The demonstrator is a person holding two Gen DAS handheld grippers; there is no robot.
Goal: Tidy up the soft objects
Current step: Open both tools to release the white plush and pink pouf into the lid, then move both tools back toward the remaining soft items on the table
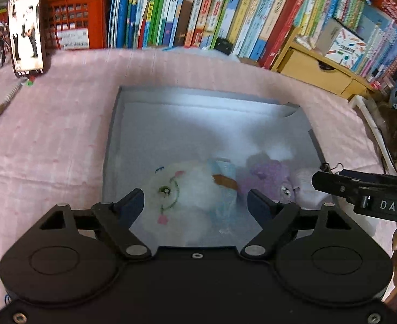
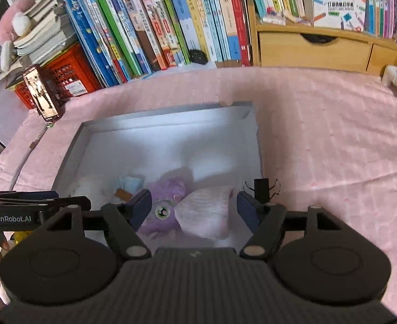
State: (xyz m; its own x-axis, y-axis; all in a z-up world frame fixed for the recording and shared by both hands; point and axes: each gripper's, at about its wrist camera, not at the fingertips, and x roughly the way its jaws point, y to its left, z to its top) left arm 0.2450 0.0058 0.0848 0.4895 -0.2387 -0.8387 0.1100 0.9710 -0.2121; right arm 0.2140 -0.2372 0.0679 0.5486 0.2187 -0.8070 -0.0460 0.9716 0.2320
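- Left gripper (image 1: 195, 201): jaws apart, pointing steeply down over the near end of the box (image 1: 112, 135). The white plush toy (image 1: 176, 194) lies below and between the fingers; the pads do not press on it.
- Right gripper (image 2: 194, 208): jaws apart, likewise above the box. The purple plush toy (image 2: 163, 210) and its pale pink part lie between the fingers; no pad contact is evident.
- Box: grey outer walls, white inside, open-topped, resting on the pink cloth (image 1: 63, 135) that covers the surface.
- White plush toy: in the box's near end, at 6 o'clock in the left wrist view, face up, embroidered features visible, with a pale blue garment at its 3 o'clock side.
- Purple plush toy: just beside the white one, at its 3 o'clock in the left wrist view; whether they touch cannot be told.
- Phone (image 1: 26, 31): upright, screen lit, at 10 o'clock in the left wrist view, before a red crate (image 1: 74, 19).
- Books (image 1: 212, 8): standing in a row along the far edge at 12 o'clock.
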